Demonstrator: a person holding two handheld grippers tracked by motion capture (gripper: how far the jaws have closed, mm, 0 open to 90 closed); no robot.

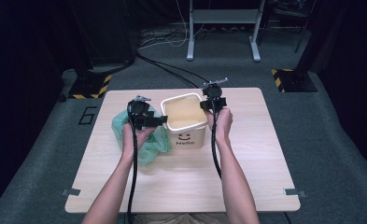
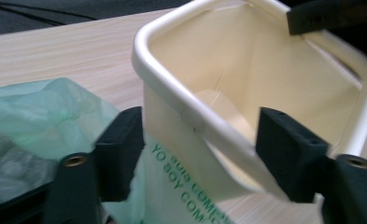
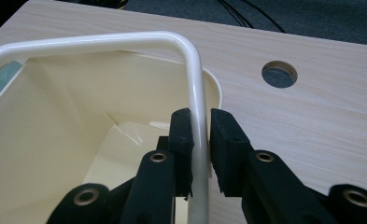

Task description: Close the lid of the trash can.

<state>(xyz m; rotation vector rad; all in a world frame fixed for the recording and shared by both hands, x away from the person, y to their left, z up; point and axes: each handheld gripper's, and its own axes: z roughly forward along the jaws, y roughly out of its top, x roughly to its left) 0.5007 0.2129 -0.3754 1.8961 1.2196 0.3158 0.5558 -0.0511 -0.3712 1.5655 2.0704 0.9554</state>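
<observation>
- Step in hand, as I judge it: lining the cream bin (image 1: 186, 119), which stands mid-bench (image 1: 246, 177), with the green bag (image 1: 148, 140) lying just left of it.
- My right tongs (image 3: 201, 135) are pinching the bin's rim, steadying it.
- My left tongs (image 2: 197, 154) are spread, straddling the near rim; the bag's edge lies between them, not pressed.
- Next I'd nip the bag's mouth and draw it over the rim.
- Bin reads "Hello" under a smiley; bag reads "YO SOY COM…", the rest cut off.
</observation>
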